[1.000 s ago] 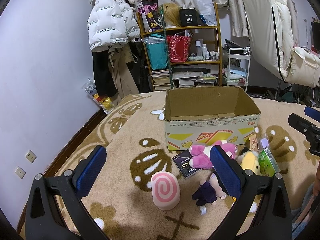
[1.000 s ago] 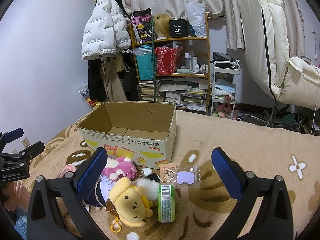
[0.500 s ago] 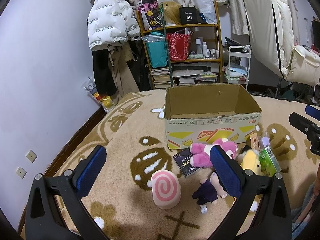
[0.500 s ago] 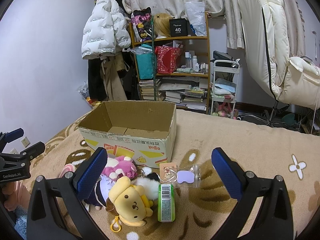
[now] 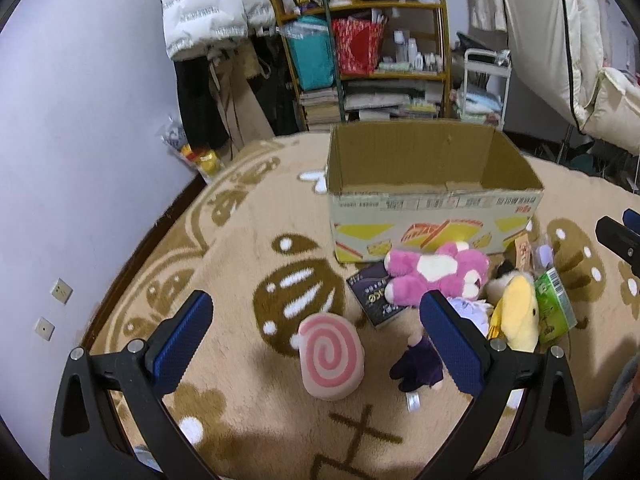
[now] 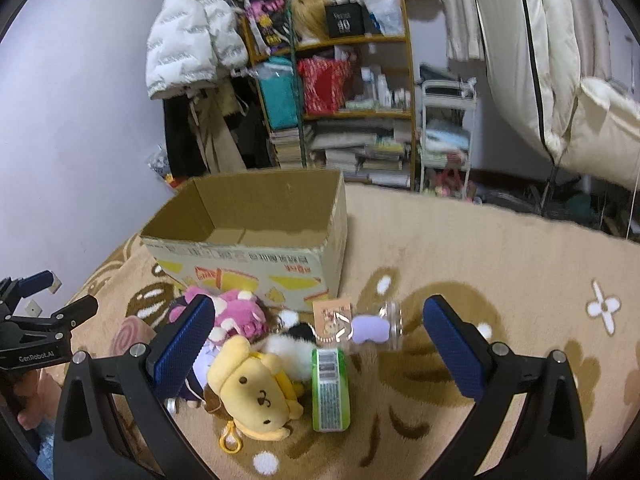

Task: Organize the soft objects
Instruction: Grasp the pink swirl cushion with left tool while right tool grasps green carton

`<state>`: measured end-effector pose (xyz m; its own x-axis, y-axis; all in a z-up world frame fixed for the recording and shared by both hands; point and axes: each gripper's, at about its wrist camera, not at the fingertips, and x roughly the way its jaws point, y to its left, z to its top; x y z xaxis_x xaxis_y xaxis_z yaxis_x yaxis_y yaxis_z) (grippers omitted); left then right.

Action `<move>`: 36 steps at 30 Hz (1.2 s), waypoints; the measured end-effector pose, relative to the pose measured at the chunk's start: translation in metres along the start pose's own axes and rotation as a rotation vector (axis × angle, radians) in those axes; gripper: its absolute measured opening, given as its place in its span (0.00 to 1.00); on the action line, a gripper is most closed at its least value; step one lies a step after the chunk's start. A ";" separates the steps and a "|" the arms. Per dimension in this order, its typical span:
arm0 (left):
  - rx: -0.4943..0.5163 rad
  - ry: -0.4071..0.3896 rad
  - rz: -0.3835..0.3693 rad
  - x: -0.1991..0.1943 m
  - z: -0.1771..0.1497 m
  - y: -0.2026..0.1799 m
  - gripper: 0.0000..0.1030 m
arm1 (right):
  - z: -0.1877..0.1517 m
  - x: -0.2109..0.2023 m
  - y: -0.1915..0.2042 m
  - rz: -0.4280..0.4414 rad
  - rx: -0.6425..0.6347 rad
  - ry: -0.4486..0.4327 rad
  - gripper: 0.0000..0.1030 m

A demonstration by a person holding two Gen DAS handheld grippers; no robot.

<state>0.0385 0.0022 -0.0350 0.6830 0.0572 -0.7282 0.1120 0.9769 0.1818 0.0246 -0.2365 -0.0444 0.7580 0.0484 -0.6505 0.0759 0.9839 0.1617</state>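
Note:
An open cardboard box [image 5: 434, 208] [image 6: 256, 256] stands on the beige patterned rug, nothing visible inside. In front of it lie a pink plush [image 5: 436, 272] [image 6: 240, 312], a yellow dog plush [image 6: 252, 396] [image 5: 518, 312], a pink swirl roll cushion [image 5: 332, 356] [image 6: 128, 334] and a dark purple plush [image 5: 418, 366]. My left gripper [image 5: 316, 344] hovers open above the swirl cushion. My right gripper [image 6: 320, 344] is open over the yellow dog and a green packet [image 6: 330, 390] [image 5: 554, 308]. Each gripper shows at the edge of the other's view.
A dark booklet [image 5: 374, 300], a card [image 6: 332, 316] and a clear pouch with a purple piece [image 6: 372, 326] lie by the box. A cluttered shelf [image 5: 368, 52], hanging coats [image 5: 212, 12] and a white trolley [image 6: 446, 136] stand behind. A wall [image 5: 80, 140] runs along the left.
Both views have tilted downward and edged closer to the toys; the pile sits a bit nearer. Nothing was gripped or moved.

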 end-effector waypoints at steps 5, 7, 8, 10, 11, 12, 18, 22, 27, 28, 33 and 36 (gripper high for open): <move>-0.005 0.091 -0.005 0.022 0.001 -0.001 0.99 | -0.005 0.024 -0.010 -0.006 0.044 0.122 1.00; -0.007 0.127 -0.009 0.030 0.001 -0.001 0.99 | -0.007 0.032 -0.012 -0.008 0.054 0.161 1.00; -0.008 0.150 -0.008 0.035 0.001 -0.001 0.99 | -0.008 0.036 -0.013 -0.008 0.059 0.183 1.00; -0.008 0.187 -0.007 0.044 0.001 -0.001 0.99 | -0.011 0.045 -0.015 -0.012 0.064 0.214 1.00; -0.009 0.205 -0.011 0.047 0.000 -0.001 0.99 | -0.011 0.048 -0.015 -0.014 0.065 0.226 1.00; -0.011 0.219 -0.016 0.051 0.000 -0.001 0.99 | -0.013 0.051 -0.015 -0.017 0.066 0.239 1.00; -0.040 0.307 -0.044 0.075 -0.003 0.003 0.99 | -0.018 0.066 -0.019 -0.010 0.077 0.305 1.00; -0.069 0.354 -0.060 0.089 -0.004 0.007 0.99 | -0.020 0.075 -0.020 -0.002 0.084 0.338 0.97; -0.077 0.404 -0.084 0.104 -0.009 0.007 0.93 | -0.023 0.082 -0.021 0.009 0.085 0.384 0.81; -0.078 0.413 -0.085 0.106 -0.010 0.007 0.90 | -0.024 0.083 -0.021 0.009 0.086 0.390 0.80; -0.078 0.465 -0.122 0.119 -0.015 0.001 0.82 | -0.027 0.091 -0.025 0.003 0.104 0.420 0.80; -0.064 0.488 -0.125 0.126 -0.017 -0.002 0.71 | -0.028 0.094 -0.026 0.010 0.106 0.435 0.73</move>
<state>0.1119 0.0111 -0.1381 0.2485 0.0137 -0.9685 0.1161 0.9923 0.0439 0.0754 -0.2523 -0.1305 0.4178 0.1477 -0.8965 0.1535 0.9611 0.2298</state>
